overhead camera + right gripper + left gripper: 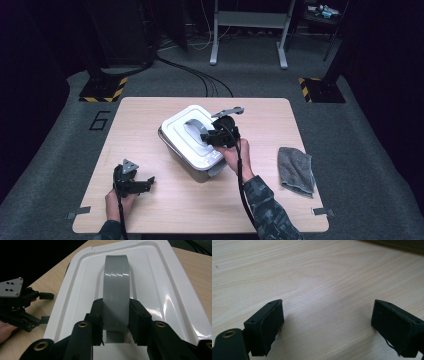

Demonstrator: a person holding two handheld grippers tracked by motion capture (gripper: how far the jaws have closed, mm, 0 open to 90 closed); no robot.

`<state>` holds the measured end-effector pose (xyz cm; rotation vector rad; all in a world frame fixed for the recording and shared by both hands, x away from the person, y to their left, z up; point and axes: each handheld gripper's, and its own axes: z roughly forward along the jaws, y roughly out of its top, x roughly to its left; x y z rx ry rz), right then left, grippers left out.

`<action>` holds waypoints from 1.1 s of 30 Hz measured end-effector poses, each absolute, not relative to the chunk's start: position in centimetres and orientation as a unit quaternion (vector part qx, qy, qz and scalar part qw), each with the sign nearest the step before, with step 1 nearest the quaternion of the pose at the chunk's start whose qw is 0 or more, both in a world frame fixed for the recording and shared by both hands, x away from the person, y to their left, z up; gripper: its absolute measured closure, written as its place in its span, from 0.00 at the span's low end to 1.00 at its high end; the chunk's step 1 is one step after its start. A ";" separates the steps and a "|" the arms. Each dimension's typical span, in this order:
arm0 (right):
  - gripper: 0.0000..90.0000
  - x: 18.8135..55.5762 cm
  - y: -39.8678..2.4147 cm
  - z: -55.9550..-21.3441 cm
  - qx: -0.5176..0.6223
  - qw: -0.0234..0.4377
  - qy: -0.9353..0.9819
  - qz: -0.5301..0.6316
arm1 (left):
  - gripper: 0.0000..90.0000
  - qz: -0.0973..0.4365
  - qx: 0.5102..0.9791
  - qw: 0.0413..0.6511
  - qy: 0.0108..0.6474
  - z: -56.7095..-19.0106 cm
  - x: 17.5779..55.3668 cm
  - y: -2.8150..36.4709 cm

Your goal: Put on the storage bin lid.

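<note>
A grey box with a white lid (180, 131) stands at the table's middle. A grey arched handle (196, 128) spans the lid. My right gripper (209, 137) comes in from the box's near right side. In the right gripper view its two black pads press on both edges of the handle (116, 282), above the lid (155, 290). My left gripper (148, 183) rests low near the table's front left, jaws wide apart. In the left gripper view nothing lies between the jaws of this gripper (327, 320), just bare wood (312, 272). The right gripper view shows the left gripper (46, 307) at far left.
A crumpled grey cloth (296, 170) lies on the table's right side, near the edge. Behind the table, black cables (200, 75) run over the floor to a metal stand (248, 30). Yellow-black striped feet (102, 92) sit at both far corners.
</note>
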<state>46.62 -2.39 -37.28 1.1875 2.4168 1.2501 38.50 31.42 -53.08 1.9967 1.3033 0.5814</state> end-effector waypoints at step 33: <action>0.18 45.4 -4.5 -36.4 0.393 0.113 0.813 0.415 | 0.12 0.219 0.769 0.334 0.498 -53.0 38.5 31.5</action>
